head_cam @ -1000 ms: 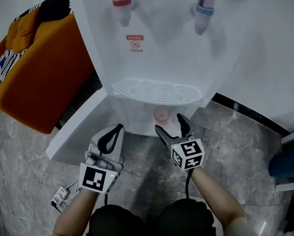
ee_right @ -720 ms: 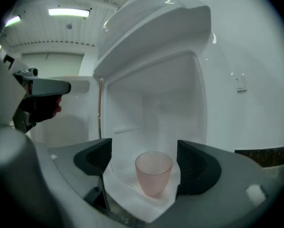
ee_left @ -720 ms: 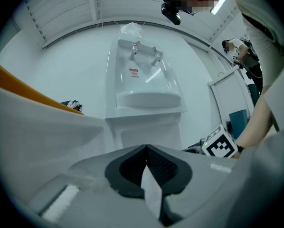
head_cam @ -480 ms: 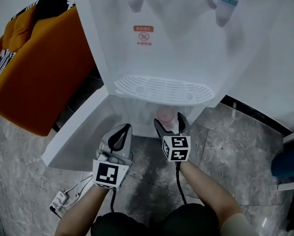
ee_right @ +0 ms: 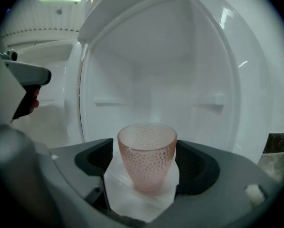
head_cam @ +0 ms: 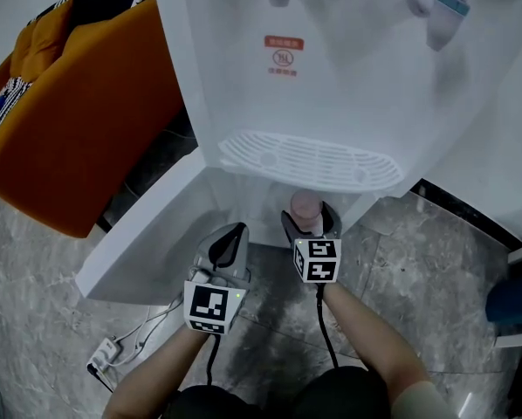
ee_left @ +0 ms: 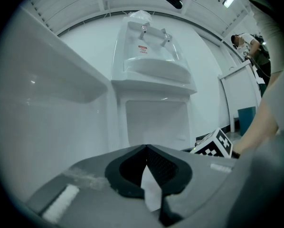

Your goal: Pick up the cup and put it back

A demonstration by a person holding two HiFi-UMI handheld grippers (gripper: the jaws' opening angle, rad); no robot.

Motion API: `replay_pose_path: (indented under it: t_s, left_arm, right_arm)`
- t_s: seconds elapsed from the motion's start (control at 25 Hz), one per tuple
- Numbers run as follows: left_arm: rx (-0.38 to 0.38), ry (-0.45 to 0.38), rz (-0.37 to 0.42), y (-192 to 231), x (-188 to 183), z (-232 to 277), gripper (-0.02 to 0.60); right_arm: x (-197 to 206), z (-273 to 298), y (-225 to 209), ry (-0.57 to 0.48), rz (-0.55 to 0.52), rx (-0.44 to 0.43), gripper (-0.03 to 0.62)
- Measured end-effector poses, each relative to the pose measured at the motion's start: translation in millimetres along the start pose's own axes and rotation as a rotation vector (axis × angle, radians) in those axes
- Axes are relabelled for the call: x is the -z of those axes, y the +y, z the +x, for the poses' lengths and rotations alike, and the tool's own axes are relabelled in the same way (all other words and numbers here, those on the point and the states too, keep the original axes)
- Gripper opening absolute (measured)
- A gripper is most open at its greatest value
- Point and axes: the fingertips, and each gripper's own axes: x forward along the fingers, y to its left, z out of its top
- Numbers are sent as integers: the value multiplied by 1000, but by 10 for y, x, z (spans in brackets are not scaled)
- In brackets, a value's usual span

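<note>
Head view: cup point(head_cam: 305, 204) stands in the open lower cabinet of the dispenser point(head_cam: 331, 85), under its drip grille. Right tongs point(head_cam: 308, 218) reach into the cabinet w/ jaws either side of the cup. Left tongs point(head_cam: 232, 236) hang just outside the cabinet mouth.

Left gripper view: left tongs pressed together, nothing btwn.

Right gripper view: jaws spread, cup btwn the pads, no clear squeeze.

Judged: pickup not yet done; grip, lift & put-back all left.

Count: 1 cup, 2 tongs, 1 dispenser.
</note>
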Motion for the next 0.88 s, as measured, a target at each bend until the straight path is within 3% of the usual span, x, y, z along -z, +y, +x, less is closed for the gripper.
replay_pose_path:
  t_s: [0.2,0.36,0.88]
  left_arm:
    - [12,22,10,-9,92,-39,2]
    - [14,28,13,5,124,-72,2]
    - [-18,1,47,84,-236,-258,2]
  right_arm:
    - [-19,65,-41,4,3,7,365]
    - [-22,49,-8,11,0,-14,371]
    - [-391,-418,459,-23,-56,-171,368]
